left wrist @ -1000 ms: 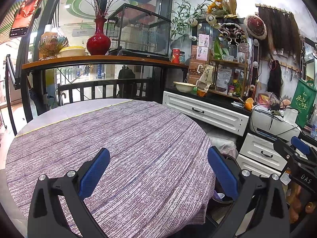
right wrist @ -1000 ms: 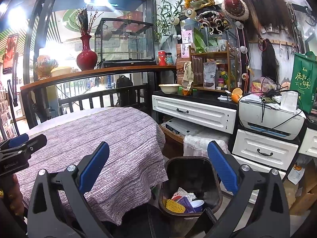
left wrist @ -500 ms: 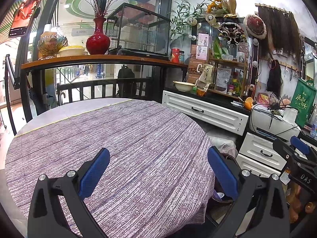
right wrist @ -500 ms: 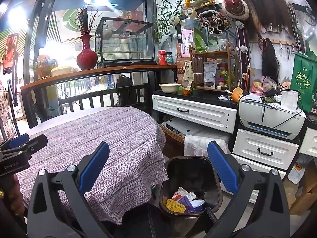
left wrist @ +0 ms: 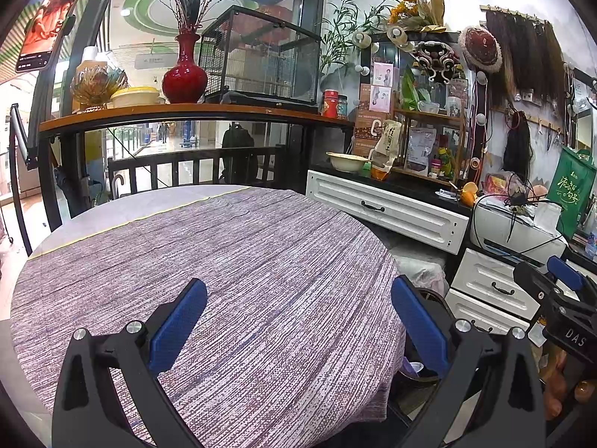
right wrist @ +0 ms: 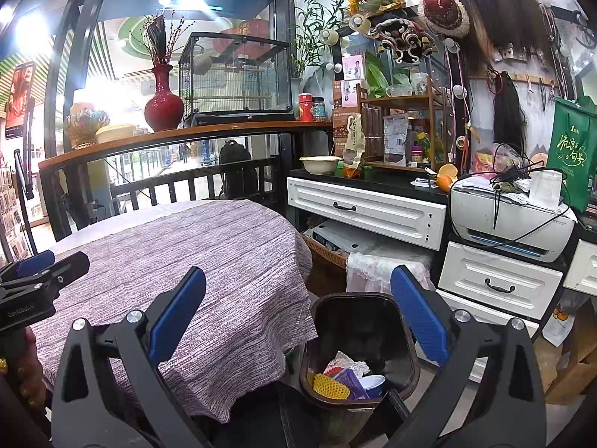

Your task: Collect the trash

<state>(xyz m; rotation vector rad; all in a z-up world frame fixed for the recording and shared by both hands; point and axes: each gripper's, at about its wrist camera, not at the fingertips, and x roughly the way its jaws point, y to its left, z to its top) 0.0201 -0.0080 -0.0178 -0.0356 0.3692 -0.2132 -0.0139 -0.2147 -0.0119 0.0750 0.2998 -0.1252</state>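
Note:
A dark trash bin point(right wrist: 403, 321) stands on the floor right of the round table point(right wrist: 209, 261). It holds trash point(right wrist: 347, 377): a yellow net, a purple wrapper, crumpled paper and a small cup. My right gripper point(right wrist: 298, 313) is open and empty above the bin's near rim. My left gripper point(left wrist: 298, 321) is open and empty over the table's purple woven cloth point(left wrist: 231, 261). The bin's rim point(left wrist: 429, 295) peeks past the table edge in the left wrist view. Each gripper shows in the other's view: the right one point(left wrist: 559, 310), the left one point(right wrist: 33, 280).
White drawer cabinets point(right wrist: 365, 212) and a printer point(right wrist: 511, 220) line the right wall behind the bin. A wicker basket point(right wrist: 324, 250) and a lace-covered item point(right wrist: 384, 265) sit beside the bin. A railing with a shelf and red vase point(left wrist: 184, 74) stands behind the table.

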